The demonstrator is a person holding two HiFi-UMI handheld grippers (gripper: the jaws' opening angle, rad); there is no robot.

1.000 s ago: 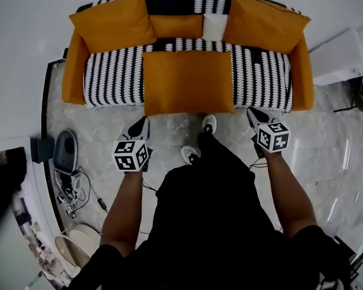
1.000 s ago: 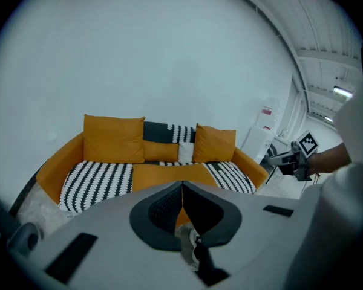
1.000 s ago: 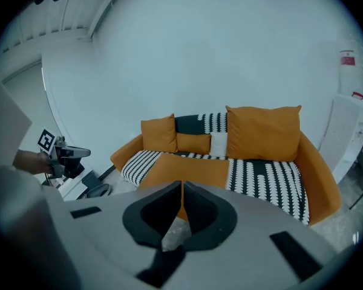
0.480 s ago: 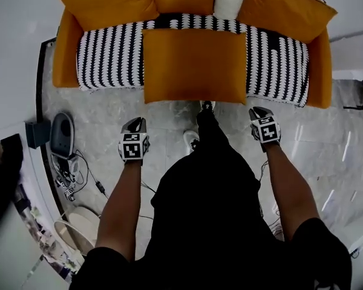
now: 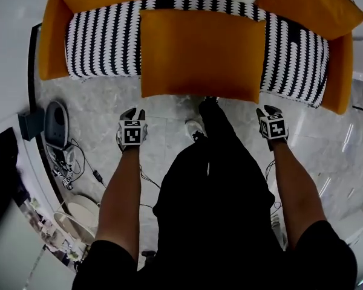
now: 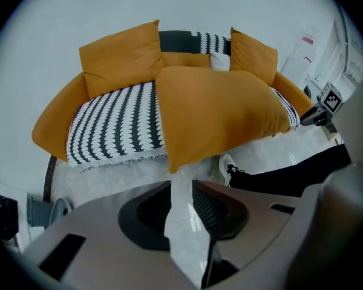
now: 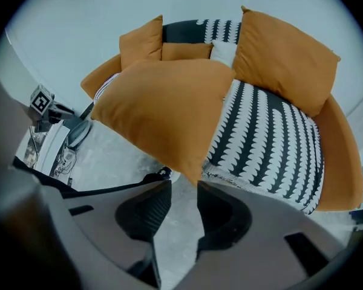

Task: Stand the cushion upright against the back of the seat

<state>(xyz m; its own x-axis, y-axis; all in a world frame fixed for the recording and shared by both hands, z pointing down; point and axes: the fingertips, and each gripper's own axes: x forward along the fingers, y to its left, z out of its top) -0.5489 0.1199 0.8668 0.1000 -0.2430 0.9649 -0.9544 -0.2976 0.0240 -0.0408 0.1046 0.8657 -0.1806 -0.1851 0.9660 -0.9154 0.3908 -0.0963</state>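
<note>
Big orange cushion [image 5: 199,53] lies flat mid-seat on the striped sofa [image 5: 103,41], front edge overhanging the seat front, striped seat showing either side. Left gripper [image 5: 132,112] & right gripper [image 5: 269,111] hang over the marble floor [image 5: 169,110], just short of the cushion's front corners, not touching. Both sets of jaws have just been opening; the gap is moderate, w/ nothing btwn them but floor. Gripper views show the whole sofa back w/ a small white pillow [image 7: 222,52]; head view crops it.
</note>
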